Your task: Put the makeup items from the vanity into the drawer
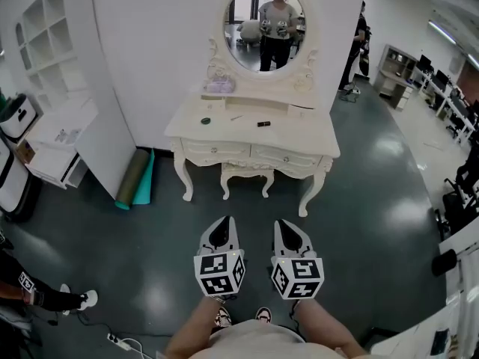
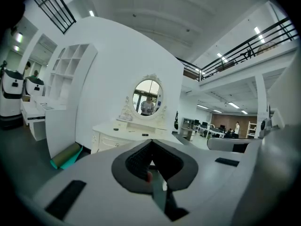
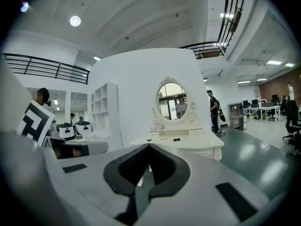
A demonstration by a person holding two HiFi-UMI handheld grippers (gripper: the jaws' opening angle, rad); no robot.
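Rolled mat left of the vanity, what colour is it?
Mat: olive with a teal edge, clearest in the head view.

A rolled olive-and-teal mat (image 1: 135,176) lies on the dark grey glossy floor (image 1: 374,185), against the foot of the white partition wall (image 1: 150,58). A white open cube shelf (image 1: 41,28) stands at the floor's far left edge. A white power strip (image 1: 116,341) lies near its bottom edge.

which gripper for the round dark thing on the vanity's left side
Probably left: the left gripper is on that side, where the round item lies. It and the right gripper are shut, empty, short of the vanity.
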